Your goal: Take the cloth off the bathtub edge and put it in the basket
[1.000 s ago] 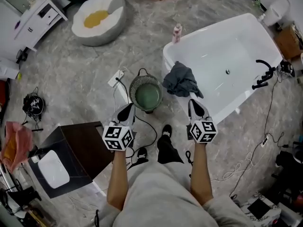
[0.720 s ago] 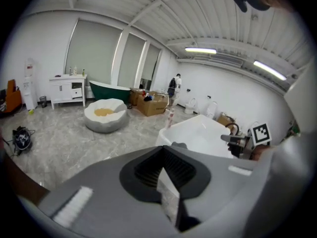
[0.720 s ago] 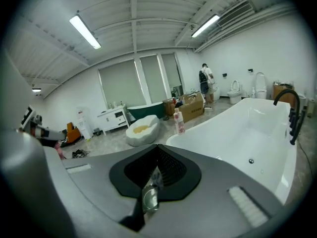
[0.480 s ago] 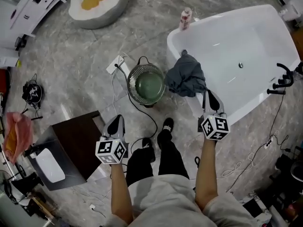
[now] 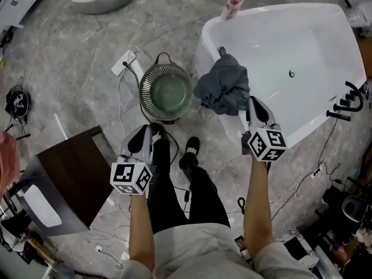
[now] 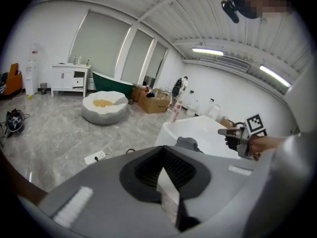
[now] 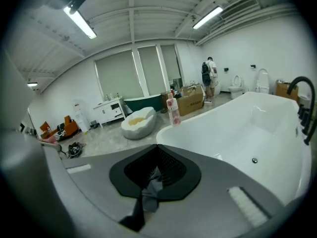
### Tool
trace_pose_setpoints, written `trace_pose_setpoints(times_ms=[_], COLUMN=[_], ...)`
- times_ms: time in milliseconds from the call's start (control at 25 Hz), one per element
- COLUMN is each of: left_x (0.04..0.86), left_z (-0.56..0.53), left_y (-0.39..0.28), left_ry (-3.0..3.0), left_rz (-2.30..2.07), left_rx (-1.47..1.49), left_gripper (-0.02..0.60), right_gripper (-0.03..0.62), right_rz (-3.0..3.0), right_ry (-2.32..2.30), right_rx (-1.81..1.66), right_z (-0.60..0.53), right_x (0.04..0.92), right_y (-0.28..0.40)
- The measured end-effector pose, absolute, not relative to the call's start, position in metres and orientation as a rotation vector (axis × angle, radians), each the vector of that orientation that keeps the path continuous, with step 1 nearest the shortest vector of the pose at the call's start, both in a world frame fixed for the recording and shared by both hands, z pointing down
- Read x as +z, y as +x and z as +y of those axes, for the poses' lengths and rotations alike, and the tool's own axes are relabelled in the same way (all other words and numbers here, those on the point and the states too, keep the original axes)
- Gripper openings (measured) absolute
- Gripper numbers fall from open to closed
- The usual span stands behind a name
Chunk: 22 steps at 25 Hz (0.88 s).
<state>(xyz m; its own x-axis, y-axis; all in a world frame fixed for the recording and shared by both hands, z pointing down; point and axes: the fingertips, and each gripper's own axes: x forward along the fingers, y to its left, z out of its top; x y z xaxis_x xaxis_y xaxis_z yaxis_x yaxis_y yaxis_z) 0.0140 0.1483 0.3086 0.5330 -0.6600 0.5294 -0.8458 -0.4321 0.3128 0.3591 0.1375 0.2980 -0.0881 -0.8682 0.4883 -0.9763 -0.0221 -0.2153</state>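
Head view — crumpled slate-grey cloth (image 5: 222, 88) on white bathtub (image 5: 302, 39) rim

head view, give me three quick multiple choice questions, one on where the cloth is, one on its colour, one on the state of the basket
1. Where is the cloth?
A. flat on the floor
B. draped over the bathtub edge
C. down by the drain

2. What colour is the cloth?
A. dark grey
B. red
C. white

3. What state is the basket in?
A. tipped on its side
B. stuffed with laundry
C. upright and empty

Answers: 1 B, it hangs over the rim nearest the basket. 2 A, it is dark grey against the white bathtub. 3 C, its round mouth faces up and its green bottom is bare.
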Motion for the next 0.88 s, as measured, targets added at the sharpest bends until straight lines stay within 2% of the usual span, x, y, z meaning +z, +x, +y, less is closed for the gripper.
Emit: trace_pose_setpoints(times_ms=[240,440,560,640,680,840,880], left_x=[0.351,0.379,0.388,0.392,0.393,0.389,0.388], left_z=[0.147,0.149,0.134,0.122,0.116,0.101,0.097], left_y=[0.069,0.111,0.120,0.122,0.122,0.113,0.108], left_ry=[2.311,2.373,2.408,2.424,2.432,2.452,2.456], left_rz=[-0.948,-0.697,-0.612,-0.572,-0.554,-0.483,-0.470], left_rx=[0.501,0.538,0.543,0.541,0.541,0.545,0.552], left_gripper=[0.057,0.057,0.057,0.057,0.057,0.057,0.057], right_gripper=[0.002,0.075,0.191,0.316,0.349,0.545,0.572], right_rz=[-1.924,-1.871,-1.872,-1.869,-1.870,-1.845,-1.838], right_ry=[1.855,1.794,1.781,1.721,1.682,1.584,1.577], right_rx=[0.709,0.813,0.834,0.842,0.866,1.023,1.056], right_z=[0.136,0.131,0.115,0.104,0.099,0.084,0.078], right_x=[0.340,0.383,0.399,0.415,0.425,0.459,0.466], right_y=[0.366,0.357,0.353,0.349,0.347,0.347,0.349])
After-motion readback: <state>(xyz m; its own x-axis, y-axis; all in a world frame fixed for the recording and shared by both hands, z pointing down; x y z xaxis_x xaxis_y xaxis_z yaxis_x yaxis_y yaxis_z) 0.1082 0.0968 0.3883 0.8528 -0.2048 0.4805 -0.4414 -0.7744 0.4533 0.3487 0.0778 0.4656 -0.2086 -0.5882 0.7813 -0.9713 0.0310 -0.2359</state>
